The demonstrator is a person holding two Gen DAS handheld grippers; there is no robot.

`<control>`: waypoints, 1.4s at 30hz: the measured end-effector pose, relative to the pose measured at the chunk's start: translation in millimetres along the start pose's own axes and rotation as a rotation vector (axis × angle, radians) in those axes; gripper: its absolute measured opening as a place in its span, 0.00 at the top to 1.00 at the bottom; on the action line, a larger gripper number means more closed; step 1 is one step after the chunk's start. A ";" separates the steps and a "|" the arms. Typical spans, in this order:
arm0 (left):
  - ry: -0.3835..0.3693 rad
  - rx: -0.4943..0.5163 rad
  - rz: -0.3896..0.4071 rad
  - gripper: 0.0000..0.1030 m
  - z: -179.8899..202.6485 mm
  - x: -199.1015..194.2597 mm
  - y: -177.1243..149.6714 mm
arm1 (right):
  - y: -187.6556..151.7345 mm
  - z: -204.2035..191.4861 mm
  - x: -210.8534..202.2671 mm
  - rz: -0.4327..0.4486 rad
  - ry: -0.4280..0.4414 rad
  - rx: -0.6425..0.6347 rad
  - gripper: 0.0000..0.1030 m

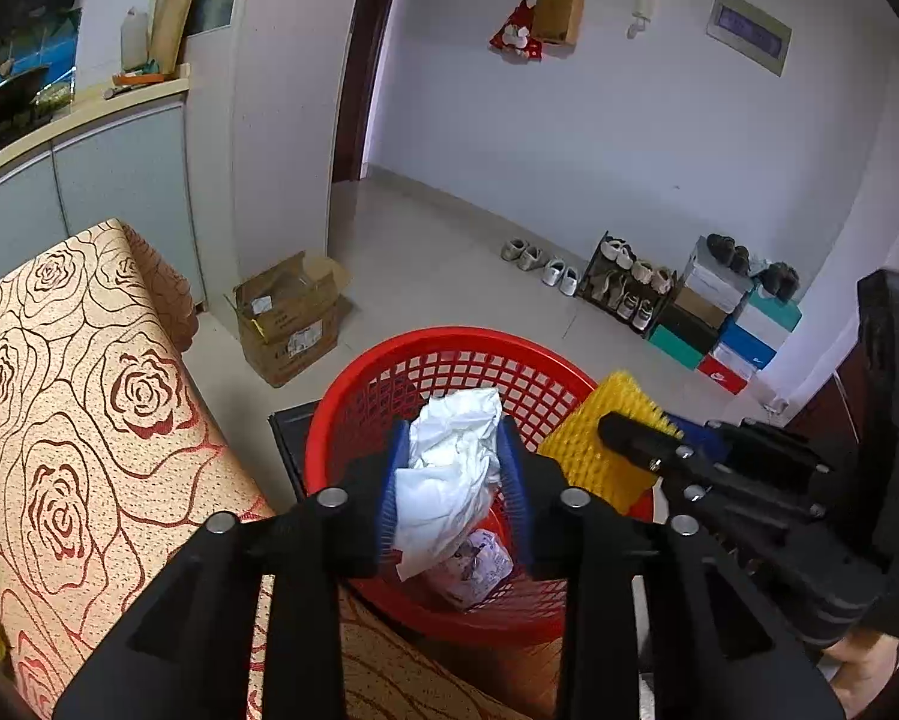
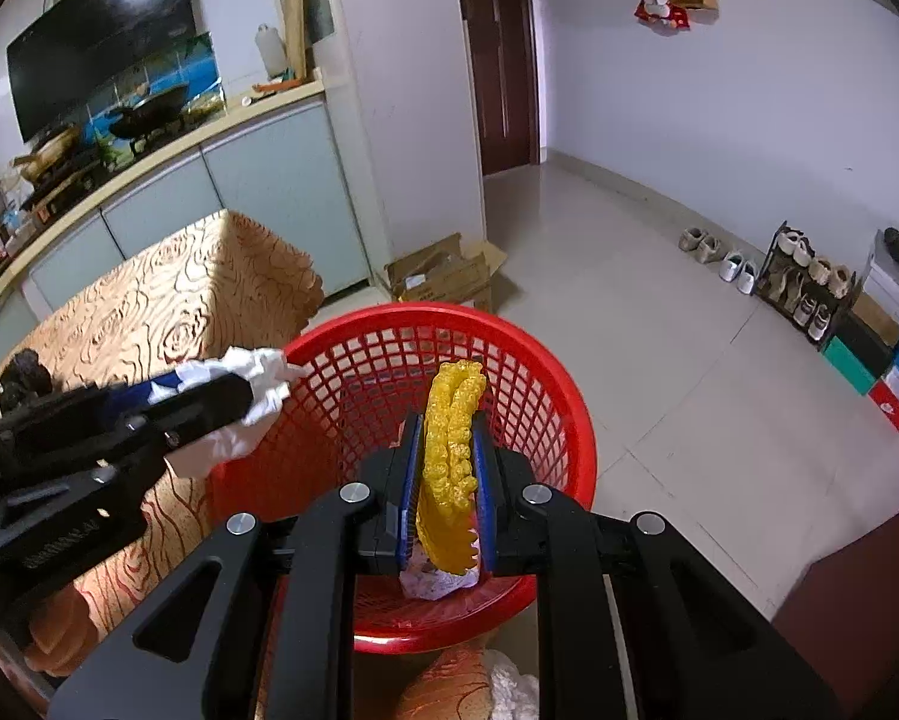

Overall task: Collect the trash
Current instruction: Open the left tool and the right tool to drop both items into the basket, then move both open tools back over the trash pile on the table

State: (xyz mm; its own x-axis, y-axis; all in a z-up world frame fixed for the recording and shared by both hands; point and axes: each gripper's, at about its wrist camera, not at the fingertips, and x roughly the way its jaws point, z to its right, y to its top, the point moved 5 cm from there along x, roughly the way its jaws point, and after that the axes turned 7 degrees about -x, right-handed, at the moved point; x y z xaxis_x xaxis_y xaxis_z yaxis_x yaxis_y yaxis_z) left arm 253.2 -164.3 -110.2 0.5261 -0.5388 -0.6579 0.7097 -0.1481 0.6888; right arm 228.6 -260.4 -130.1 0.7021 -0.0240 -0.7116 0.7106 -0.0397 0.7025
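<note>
A crumpled white paper hangs between the blue pads of my left gripper, touching both pads, right above the red mesh basket. In the right wrist view the left gripper reaches in from the left with the white paper over the basket rim. My right gripper is shut on a yellow spiky rubber piece, which stands upright over the basket. That yellow piece and the right gripper also show in the left wrist view. A purple-white wrapper lies in the basket.
A table with a rose-patterned cloth lies left of the basket, with a dark lump on it. An open cardboard box stands on the tiled floor. A shoe rack and stacked shoe boxes line the far wall.
</note>
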 end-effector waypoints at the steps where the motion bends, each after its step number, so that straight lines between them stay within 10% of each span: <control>1: -0.002 -0.003 0.002 0.65 -0.9 -1.2 0.3 | -0.8 -0.3 0.2 0.000 0.000 0.002 0.83; 8: -0.016 -0.030 0.017 0.48 -4.7 -12.0 3.6 | -2.2 2.9 -2.1 0.010 0.003 0.033 0.62; 42: 0.287 -0.045 0.315 0.19 -51.0 -151.7 0.3 | 29.8 -51.4 -76.2 0.222 -0.012 -0.052 0.33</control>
State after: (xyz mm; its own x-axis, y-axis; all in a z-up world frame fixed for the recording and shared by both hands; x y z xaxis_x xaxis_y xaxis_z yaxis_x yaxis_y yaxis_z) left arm 197.6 -40.4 -25.7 0.8251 -0.2983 -0.4798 0.5097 0.0265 0.8600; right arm 198.6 -208.5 -54.4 0.8411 -0.0385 -0.5395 0.5404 0.0195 0.8412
